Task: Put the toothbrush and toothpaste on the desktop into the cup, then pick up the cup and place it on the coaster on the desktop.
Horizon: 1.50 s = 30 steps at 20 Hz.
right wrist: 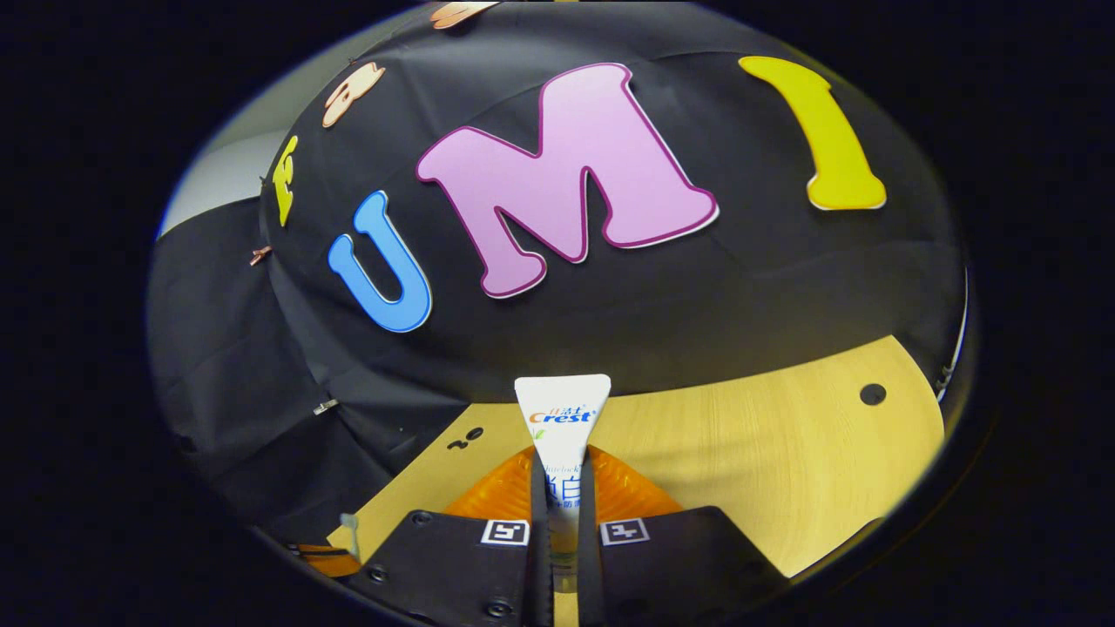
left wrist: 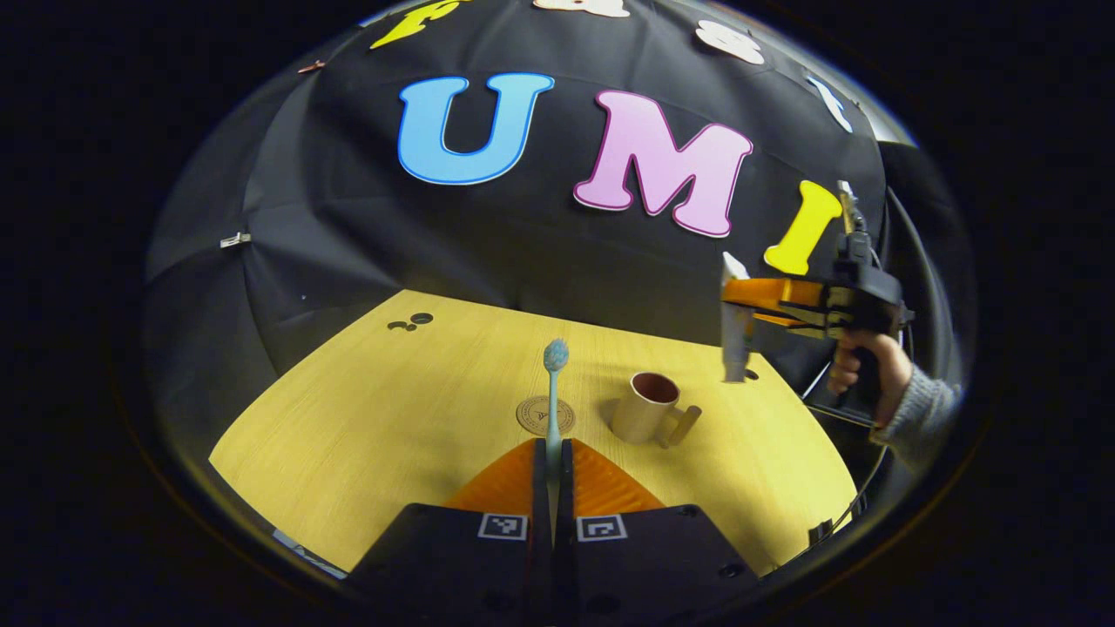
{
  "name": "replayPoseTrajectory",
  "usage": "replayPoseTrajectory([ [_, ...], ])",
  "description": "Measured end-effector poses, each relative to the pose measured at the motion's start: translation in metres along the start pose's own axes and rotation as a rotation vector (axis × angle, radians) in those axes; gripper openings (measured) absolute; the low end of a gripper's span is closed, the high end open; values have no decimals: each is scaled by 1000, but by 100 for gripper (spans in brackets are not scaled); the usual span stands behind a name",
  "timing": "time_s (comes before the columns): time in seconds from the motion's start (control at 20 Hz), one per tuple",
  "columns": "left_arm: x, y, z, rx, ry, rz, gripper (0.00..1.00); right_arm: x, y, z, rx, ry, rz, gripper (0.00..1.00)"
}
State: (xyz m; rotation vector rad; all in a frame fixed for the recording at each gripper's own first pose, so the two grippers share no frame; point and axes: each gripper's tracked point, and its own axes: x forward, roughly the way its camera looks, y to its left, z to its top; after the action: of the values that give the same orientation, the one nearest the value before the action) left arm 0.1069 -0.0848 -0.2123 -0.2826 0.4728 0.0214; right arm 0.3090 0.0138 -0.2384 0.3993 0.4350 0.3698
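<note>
Both items are lifted off the yellow wood-grain bench [left wrist: 366, 418] but neither is in the cup yet. The left gripper [left wrist: 553, 466] is clamping the handle of the slim pale-blue toothbrush [left wrist: 553, 392], whose bristled head is pointing up and away from the camera. The right gripper [right wrist: 562, 488] is pinching the white flat-ended toothpaste tube [right wrist: 562, 418] across its body, and the left gripper view is showing that same gripper held high at the bench's right side, the tube hanging down from it. The beige mug-style cup with a dark red inside [left wrist: 646, 406] is standing upright and apparently empty on the bench, just beside the round tan coaster [left wrist: 536, 416], not on it. Still ahead, by my judgement: both drops, then the cup's move onto the coaster. The bench around the cup is lying open, its far edge close behind the cup and the booth wall just beyond.
</note>
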Motion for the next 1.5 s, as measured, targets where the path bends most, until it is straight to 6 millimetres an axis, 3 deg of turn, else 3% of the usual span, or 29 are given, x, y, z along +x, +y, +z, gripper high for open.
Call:
replayPoseTrajectory([
  [0.25,-9,-1,-3,-49,-17,42,6,58,-4,-36,-63,8,12,14],
  [0.5,-5,-3,-4,-63,-32,76,6,77,-12,-81,-170,78,17,15],
  [0.75,1,-6,-6,-62,-38,83,6,79,-27,-114,-209,129,-7,15],
  [0.9,5,-6,-9,-65,-36,84,6,77,-27,-114,-226,105,-11,15],
  [1.05,8,-8,-9,-66,-35,79,6,75,-27,-120,-216,134,-9,20],
  [1.25,13,-13,-6,-67,-36,68,6,63,-41,-144,-195,207,-39,27],
  [1.35,15,-16,-4,-70,-37,59,6,59,-38,-138,-146,203,-34,27],
  [1.4,18,-19,-2,-78,-41,53,6,55,-36,-131,-125,194,-37,18],
  [1.5,23,-27,9,-114,-66,33,6,48,-35,-122,-93,184,-45,36],
])
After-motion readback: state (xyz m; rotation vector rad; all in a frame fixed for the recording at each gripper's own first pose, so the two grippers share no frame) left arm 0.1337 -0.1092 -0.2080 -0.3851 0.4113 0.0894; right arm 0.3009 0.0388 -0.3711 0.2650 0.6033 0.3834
